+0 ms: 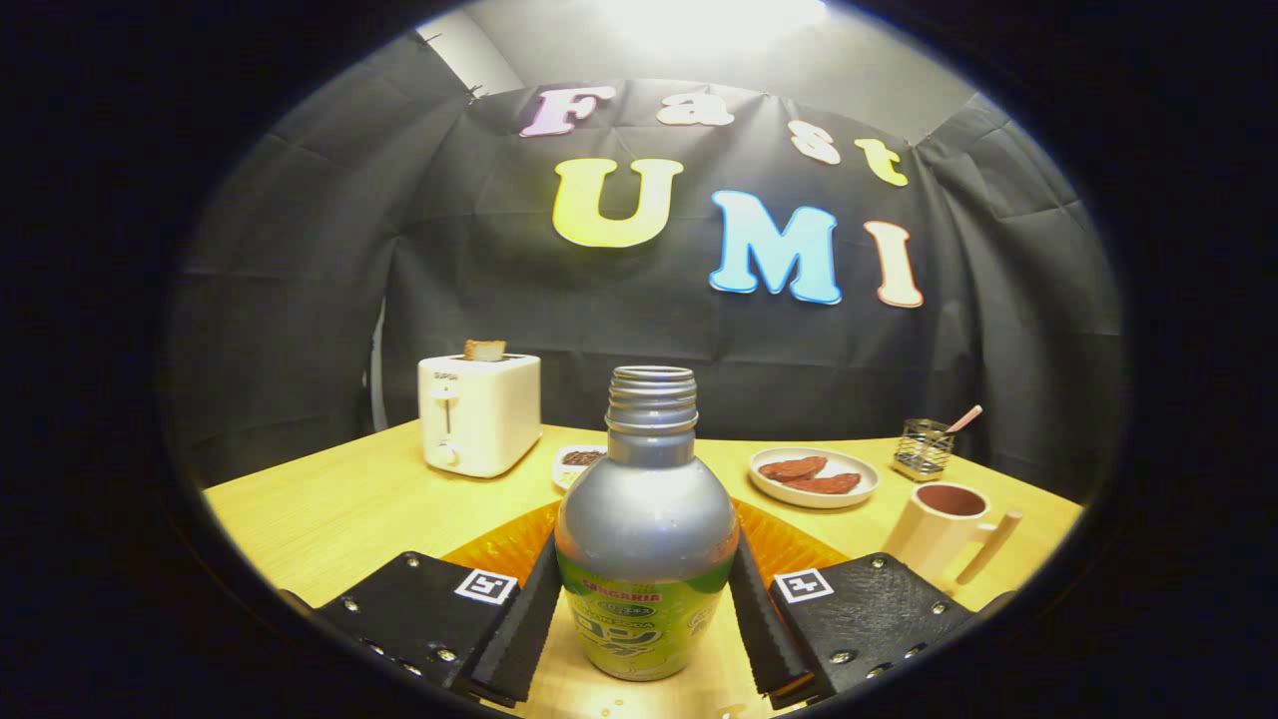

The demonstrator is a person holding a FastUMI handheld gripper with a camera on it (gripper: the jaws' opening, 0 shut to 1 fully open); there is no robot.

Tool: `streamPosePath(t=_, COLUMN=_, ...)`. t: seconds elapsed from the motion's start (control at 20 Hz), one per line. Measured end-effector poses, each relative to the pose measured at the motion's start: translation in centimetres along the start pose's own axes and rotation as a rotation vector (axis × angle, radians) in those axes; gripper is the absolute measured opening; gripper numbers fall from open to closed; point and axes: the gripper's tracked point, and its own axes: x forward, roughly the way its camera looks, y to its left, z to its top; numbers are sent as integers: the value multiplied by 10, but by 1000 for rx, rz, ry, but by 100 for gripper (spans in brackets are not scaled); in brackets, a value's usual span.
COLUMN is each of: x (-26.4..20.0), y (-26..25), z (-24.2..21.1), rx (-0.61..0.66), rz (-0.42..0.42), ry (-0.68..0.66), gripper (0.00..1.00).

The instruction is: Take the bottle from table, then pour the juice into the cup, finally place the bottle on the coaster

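Though the orange ribbed coaster [789,544] sits half hidden behind it, we read the gripper [647,609] as probably clamped on the capless metal bottle [647,519].

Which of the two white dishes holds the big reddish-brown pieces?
The round white plate beside the beige cup; the smaller white dish by the toaster holds dark bits.
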Motion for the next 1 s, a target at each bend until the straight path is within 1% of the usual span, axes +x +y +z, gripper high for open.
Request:
streamPosePath(t=0.15, x=0, y=-24, z=15, rx=63, rz=-27, ry=-16, gripper=79)
streamPosePath(t=0.3, x=4, y=-54, z=23, rx=126, rz=-75, ry=-24, gripper=79)
streamPosePath(t=0.5, x=16, y=-73, z=23, rx=218, rz=-87, ry=5, gripper=79)
streamPosePath(t=0.65, x=25, y=-76, z=28, rx=292, rz=-66, ry=16, gripper=77)
streamPosePath(t=0.8, x=30, y=-73, z=34, rx=424, rz=-8, ry=11, gripper=77)
streamPosePath(t=1.0, x=33, y=-84, z=31, rx=555, rz=-7, ry=20, gripper=77)
